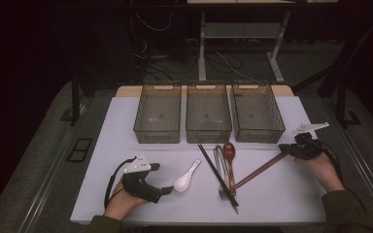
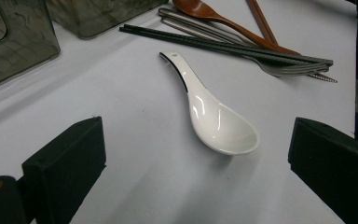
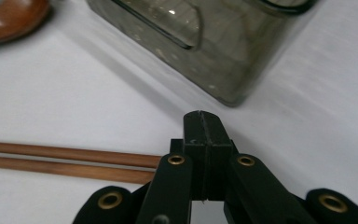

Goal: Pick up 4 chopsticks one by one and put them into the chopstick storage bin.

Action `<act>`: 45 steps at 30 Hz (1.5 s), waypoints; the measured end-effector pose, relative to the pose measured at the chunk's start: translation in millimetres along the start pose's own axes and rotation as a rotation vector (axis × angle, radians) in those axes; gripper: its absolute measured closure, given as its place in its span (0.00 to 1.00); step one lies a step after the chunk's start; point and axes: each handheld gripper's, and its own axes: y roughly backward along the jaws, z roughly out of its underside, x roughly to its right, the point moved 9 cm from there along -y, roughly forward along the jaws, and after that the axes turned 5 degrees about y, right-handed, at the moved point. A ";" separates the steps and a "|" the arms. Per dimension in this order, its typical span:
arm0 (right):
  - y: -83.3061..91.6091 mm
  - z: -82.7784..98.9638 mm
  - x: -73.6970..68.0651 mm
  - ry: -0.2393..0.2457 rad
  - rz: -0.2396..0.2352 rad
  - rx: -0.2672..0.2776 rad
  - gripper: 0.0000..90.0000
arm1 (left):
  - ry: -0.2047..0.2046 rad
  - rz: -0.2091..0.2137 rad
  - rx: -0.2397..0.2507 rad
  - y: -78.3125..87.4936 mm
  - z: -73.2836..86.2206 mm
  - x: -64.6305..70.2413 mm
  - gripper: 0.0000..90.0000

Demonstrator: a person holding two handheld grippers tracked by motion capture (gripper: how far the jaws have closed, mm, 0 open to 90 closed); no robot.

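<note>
A white ceramic spoon [image 1: 185, 179] lies on the white table, just ahead of my left gripper [image 1: 167, 190]. In the left gripper view the spoon [image 2: 219, 126] sits between and beyond the wide-apart jaws of that gripper [image 2: 196, 133], untouched. My right gripper [image 1: 284, 148] is at the right, by the upper end of a pair of brown chopsticks [image 1: 260, 171]. In the right gripper view its jaws [image 3: 203, 121] press pad to pad with nothing between them. The brown chopsticks [image 3: 65, 161] lie on the table and run behind its left arm.
Three clear grey bins [image 1: 157, 135] [image 1: 208, 135] [image 1: 260, 135] stand in a row at the back. Black chopsticks [image 1: 218, 174], a metal fork [image 1: 222, 187] and a wooden spoon [image 1: 230, 160] lie together mid-table. The right bin's corner [image 3: 205, 51] is close ahead of the right gripper.
</note>
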 end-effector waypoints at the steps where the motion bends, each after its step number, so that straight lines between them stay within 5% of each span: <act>1: -0.8 0.3 2.1 0.002 0.004 -0.003 1.00 | -0.001 0.000 -0.001 0.0 0.0 0.0 0.04; 23: -2.6 12.9 21.8 -0.009 0.084 -0.068 1.00 | 0.005 -0.002 0.004 0.7 0.3 -0.5 0.04; 45: 12.6 29.1 22.9 -0.011 0.090 -0.102 1.00 | 0.004 0.000 0.001 0.6 0.7 -0.7 0.04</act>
